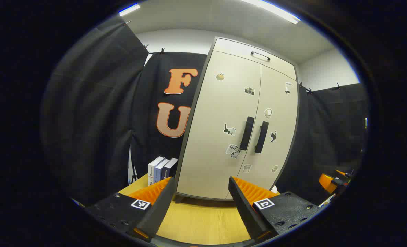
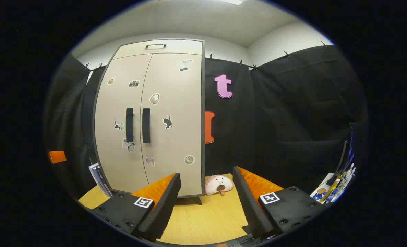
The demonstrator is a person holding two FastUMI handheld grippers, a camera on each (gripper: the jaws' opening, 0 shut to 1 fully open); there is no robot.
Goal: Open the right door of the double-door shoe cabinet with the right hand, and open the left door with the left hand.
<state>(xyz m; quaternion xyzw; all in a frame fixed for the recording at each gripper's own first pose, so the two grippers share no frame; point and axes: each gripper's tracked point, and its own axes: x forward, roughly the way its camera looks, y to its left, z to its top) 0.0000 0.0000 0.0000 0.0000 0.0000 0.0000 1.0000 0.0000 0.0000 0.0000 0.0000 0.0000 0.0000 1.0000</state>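
The shoe cabinet stands upright on the wooden table against the black cloth wall, both of its pale doors closed flat. In the left gripper view the left gripper is held level and well back from the cabinet, pointing at its lower front; its fingers are spread wide apart with nothing between them but bare tabletop. The left door handle and the right door handle sit side by side at the seam, upright dark bars, with small stickers scattered over both doors and a thin handle on the top panel. A few books stand upright just beside the cabinet's left edge. In the right gripper view the right gripper is likewise held low and level, clear of the cabinet, aimed toward its lower right corner, its fingers parted wide and gripping nothing. Beyond them a small plush toy with a smiling face rests on the table just beside the cabinet's right side.
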